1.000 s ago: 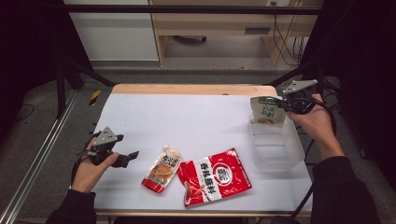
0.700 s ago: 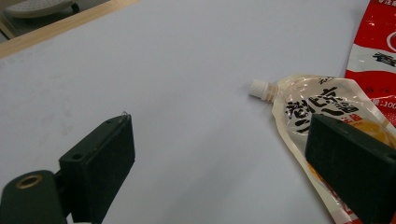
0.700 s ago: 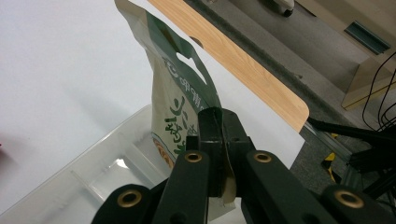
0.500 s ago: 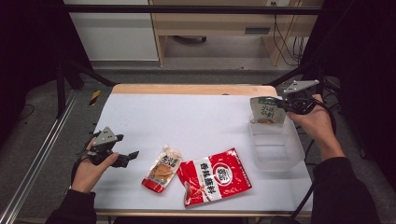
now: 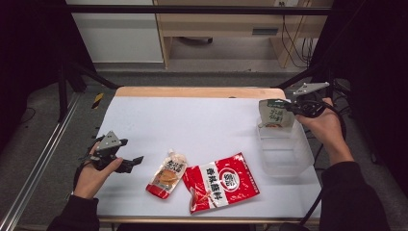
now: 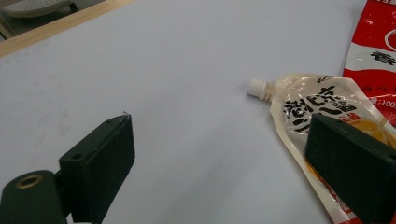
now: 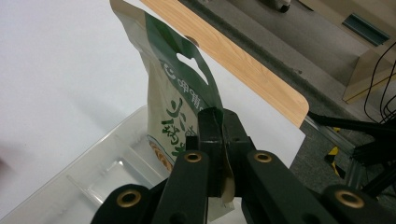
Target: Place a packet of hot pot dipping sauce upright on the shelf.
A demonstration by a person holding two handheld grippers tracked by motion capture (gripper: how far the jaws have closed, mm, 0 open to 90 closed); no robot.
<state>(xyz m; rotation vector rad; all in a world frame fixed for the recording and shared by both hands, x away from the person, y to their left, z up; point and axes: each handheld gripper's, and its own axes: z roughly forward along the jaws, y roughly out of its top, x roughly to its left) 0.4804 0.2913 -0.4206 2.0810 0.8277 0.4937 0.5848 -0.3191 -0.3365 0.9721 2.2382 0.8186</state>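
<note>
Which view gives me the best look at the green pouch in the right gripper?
The right gripper view: the green pouch is close up, clamped at its edge by the right gripper, hanging over the clear bin. The high view shows it small, above the bin's far end.

**Three cameras on my table**

The high view sits above my side of the white table (image 5: 202,120) and looks forward and down, far enough off to take in the whole top, both my forearms and the floor beyond the far edge.

The left gripper view rides on my left gripper (image 5: 126,161), low and close to the tabletop, looking along its jaws across the table at the spouted pouch (image 6: 322,116), which the high view also shows (image 5: 167,174), along with the red packet (image 6: 378,46).

The right gripper view rides on my right gripper (image 5: 292,109), very near the green bag (image 7: 180,102), looking past the clear tub (image 7: 93,172) towards the table's wooden far edge. The high view shares that bag (image 5: 274,114) and tub (image 5: 288,154).
</note>
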